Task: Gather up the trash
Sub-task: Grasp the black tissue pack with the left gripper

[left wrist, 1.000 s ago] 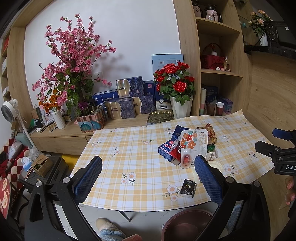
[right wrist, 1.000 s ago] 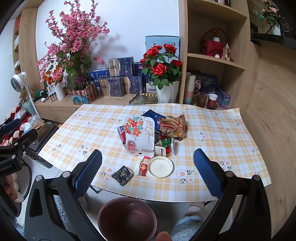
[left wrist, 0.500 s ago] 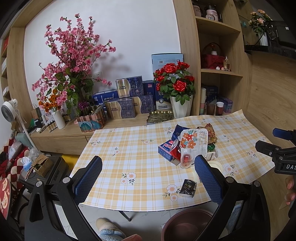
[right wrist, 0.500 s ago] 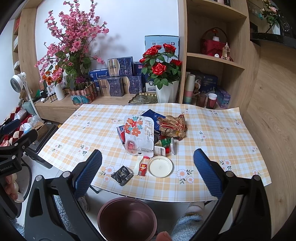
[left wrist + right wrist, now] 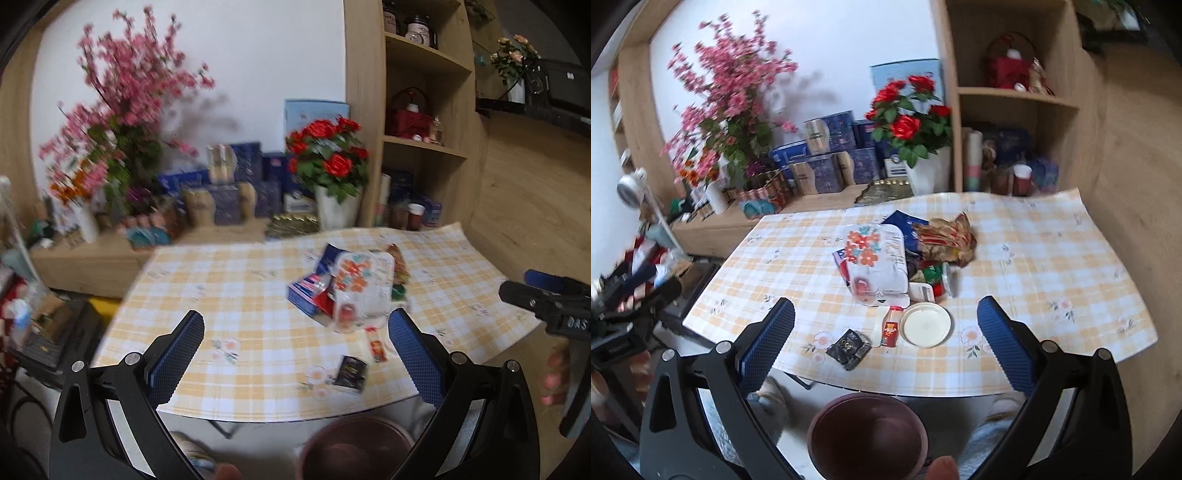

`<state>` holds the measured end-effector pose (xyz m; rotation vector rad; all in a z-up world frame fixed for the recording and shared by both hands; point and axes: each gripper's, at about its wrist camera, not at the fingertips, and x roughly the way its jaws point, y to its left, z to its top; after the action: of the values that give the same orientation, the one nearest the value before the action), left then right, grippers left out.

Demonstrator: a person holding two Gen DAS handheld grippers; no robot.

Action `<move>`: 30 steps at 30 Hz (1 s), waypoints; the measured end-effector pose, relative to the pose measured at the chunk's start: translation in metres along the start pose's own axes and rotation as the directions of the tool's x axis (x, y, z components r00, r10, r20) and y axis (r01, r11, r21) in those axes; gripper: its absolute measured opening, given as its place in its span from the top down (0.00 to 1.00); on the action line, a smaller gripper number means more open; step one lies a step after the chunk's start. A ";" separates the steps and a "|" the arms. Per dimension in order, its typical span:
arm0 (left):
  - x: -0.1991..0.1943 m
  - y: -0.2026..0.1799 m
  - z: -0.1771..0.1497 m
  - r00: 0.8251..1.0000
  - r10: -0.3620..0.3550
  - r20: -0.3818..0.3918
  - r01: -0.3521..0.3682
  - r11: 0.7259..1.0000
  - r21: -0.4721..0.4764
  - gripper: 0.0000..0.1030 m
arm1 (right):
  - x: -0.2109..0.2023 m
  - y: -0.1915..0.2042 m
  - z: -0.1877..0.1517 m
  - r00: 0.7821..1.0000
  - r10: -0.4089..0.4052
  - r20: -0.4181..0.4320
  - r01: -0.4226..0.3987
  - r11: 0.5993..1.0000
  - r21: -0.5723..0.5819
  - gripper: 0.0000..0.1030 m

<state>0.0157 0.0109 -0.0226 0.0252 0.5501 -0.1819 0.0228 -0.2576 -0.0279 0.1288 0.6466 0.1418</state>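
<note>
You hold both tools level above the near edge of the checked plastic-covered worktop (image 5: 1052, 258), the right tool (image 5: 885, 334) and left tool (image 5: 295, 345) each spread wide and empty, with the crumpled wrapper heap (image 5: 886, 258) ahead and the round dark bin (image 5: 868, 435) below.

Bare tablecloth (image 5: 1034, 258) beside trash pile (image 5: 879, 258)

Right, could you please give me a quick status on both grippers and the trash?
Both hand-held grippers open, empty, short of the table. Trash pile untouched; black packet nearest the edge. Brown bin below, nothing in the way.
</note>
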 end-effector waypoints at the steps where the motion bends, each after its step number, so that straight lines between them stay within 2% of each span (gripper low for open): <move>1: 0.008 0.002 -0.002 0.999 -0.031 -0.027 0.031 0.999 -0.010 0.05 | 0.005 -0.006 -0.003 1.000 -0.009 -0.001 0.009 1.000 0.019 0.05; 4: 0.031 0.007 -0.013 0.994 -0.065 -0.086 0.062 0.998 -0.033 0.05 | 0.018 -0.016 -0.011 0.999 -0.034 -0.010 0.034 0.998 0.049 0.05; 6: 0.046 0.006 -0.023 0.993 -0.072 -0.099 0.072 0.997 0.004 0.05 | 0.027 -0.022 -0.017 1.000 -0.028 -0.006 0.028 0.997 0.072 0.05; 9: 0.068 -0.003 -0.038 0.993 -0.021 -0.113 0.031 0.995 0.091 0.05 | 0.041 -0.033 -0.030 1.000 -0.018 -0.015 0.020 0.994 0.105 0.05; 12: 0.095 -0.008 -0.051 0.986 -0.011 -0.166 0.033 0.991 0.130 0.05 | 0.060 -0.038 -0.038 0.996 -0.013 -0.088 0.023 0.994 0.107 0.05; 15: 0.126 -0.012 -0.066 0.971 -0.042 -0.235 0.072 0.990 0.121 0.05 | 0.079 -0.040 -0.045 0.982 -0.100 -0.158 0.110 0.992 0.055 0.05; 18: 0.148 -0.017 -0.076 0.957 -0.124 -0.262 0.155 0.983 0.098 0.05 | 0.092 -0.046 -0.051 0.975 -0.132 -0.179 0.141 0.989 0.034 0.05; 22: 0.181 -0.035 -0.089 0.936 -0.151 -0.319 0.198 0.973 0.121 0.06 | 0.106 -0.054 -0.056 0.966 -0.149 -0.212 0.155 0.988 0.012 0.05; 26: 0.212 -0.047 -0.100 0.893 -0.207 -0.399 0.266 0.959 0.098 0.15 | 0.113 -0.058 -0.058 0.965 -0.144 -0.221 0.143 0.990 -0.017 0.05; 30: 0.238 -0.050 -0.111 0.871 -0.214 -0.443 0.269 0.961 0.065 0.18 | 0.120 -0.063 -0.059 0.962 -0.148 -0.230 0.143 0.989 -0.037 0.05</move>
<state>0.1485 -0.0696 -0.2404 0.1210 0.9890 -0.4643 0.0872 -0.2941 -0.1560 0.0448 0.8857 0.0210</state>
